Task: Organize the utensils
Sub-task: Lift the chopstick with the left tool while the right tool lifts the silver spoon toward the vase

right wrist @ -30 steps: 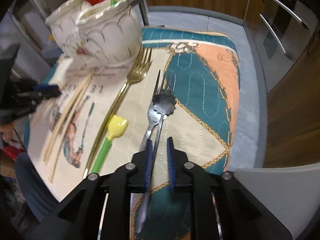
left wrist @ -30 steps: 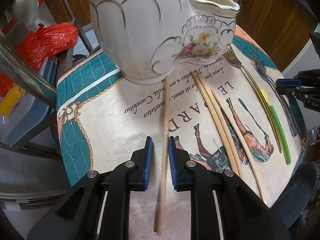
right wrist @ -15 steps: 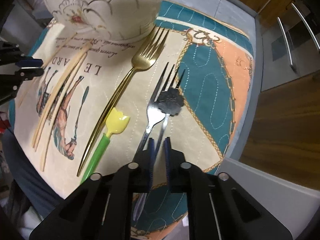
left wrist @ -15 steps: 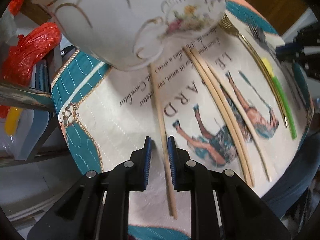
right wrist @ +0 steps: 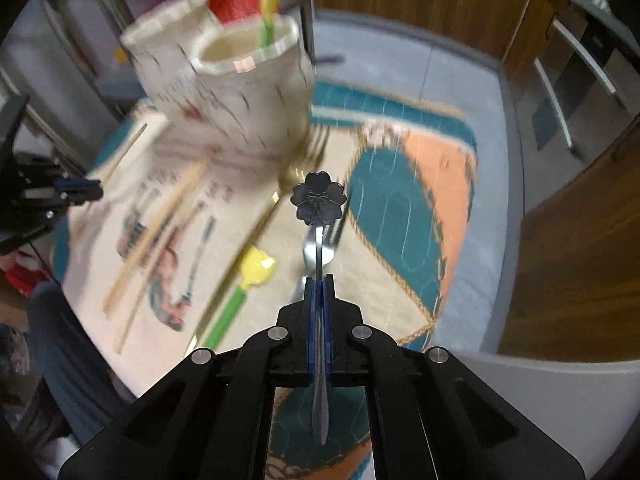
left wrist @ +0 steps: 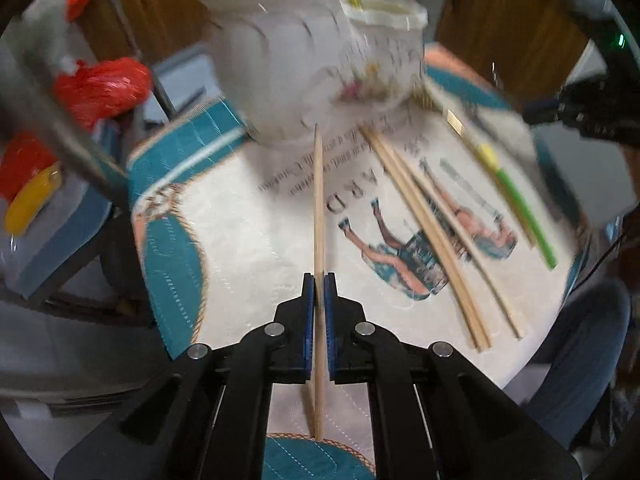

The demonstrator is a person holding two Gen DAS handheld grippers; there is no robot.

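Your left gripper (left wrist: pixel 319 280) has just been closing and now pinches a single chopstick (left wrist: pixel 318 208) between its blue pads; the stick runs straight toward twelve o'clock, its far tip just in front of the white holder (left wrist: pixel 288 80), its near end sticking out behind the pads over the mat (left wrist: pixel 240 240). The holder is a two-cup ceramic piece with a flower print, blurred here, standing at the mat's twelve o'clock end. At about two o'clock from your left gripper, a pair of chopsticks (left wrist: pixel 424 224) lies side by side on the mat, a third loose stick (left wrist: pixel 472 248) just beyond them. Farther toward two o'clock lies a green-handled pick (left wrist: pixel 520 212) with a yellow top, and beside it a gold fork, too blurred to place exactly.

Your right gripper (right wrist: pixel 319 280) has also just been closing, and its pads press on the thin handle of a flower-headed spoon (right wrist: pixel 319 198), which points to twelve o'clock with its dark flower end raised above the mat. Under it a silver fork (right wrist: pixel 316 248) lies flat. The gold fork (right wrist: pixel 280 196) sits at eleven o'clock, the yellow-topped pick at ten, the holder at eleven farther out. In the right wrist view your left gripper shows at nine o'clock.
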